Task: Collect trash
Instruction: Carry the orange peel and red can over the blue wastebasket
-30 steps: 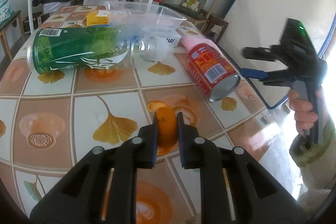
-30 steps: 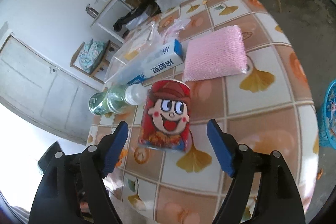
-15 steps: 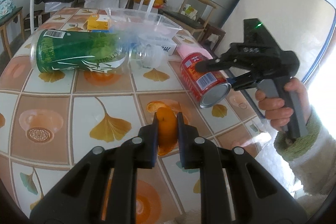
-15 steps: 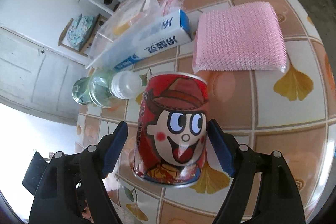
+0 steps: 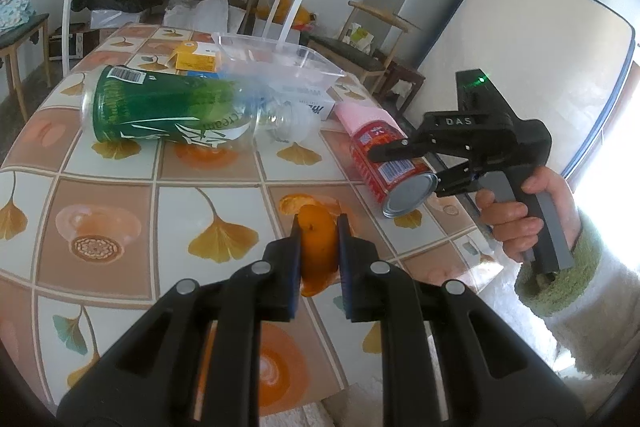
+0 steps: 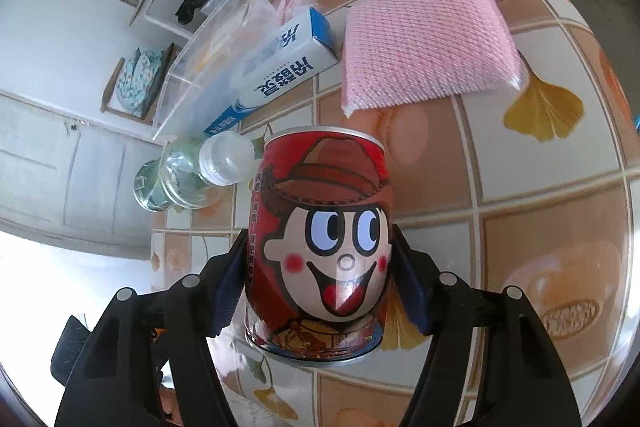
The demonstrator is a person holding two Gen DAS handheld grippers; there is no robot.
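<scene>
Between right gripper (image 6: 320, 267) fingers: red can (image 6: 320, 239), contact points hidden, grip indeterminate; previously wide, now straddling. Left gripper (image 5: 319, 247) clamps orange peel (image 5: 318, 251), unchanged.

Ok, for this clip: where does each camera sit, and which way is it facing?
Left wrist: rides on the left gripper, looking across the table; its fingers pinch an orange peel, and the right hand shows.
Right wrist: rides on the right gripper, looking down at the red can between its fingers; only those fingers show.
Shared: red can, green bottle, pink sponge.
</scene>
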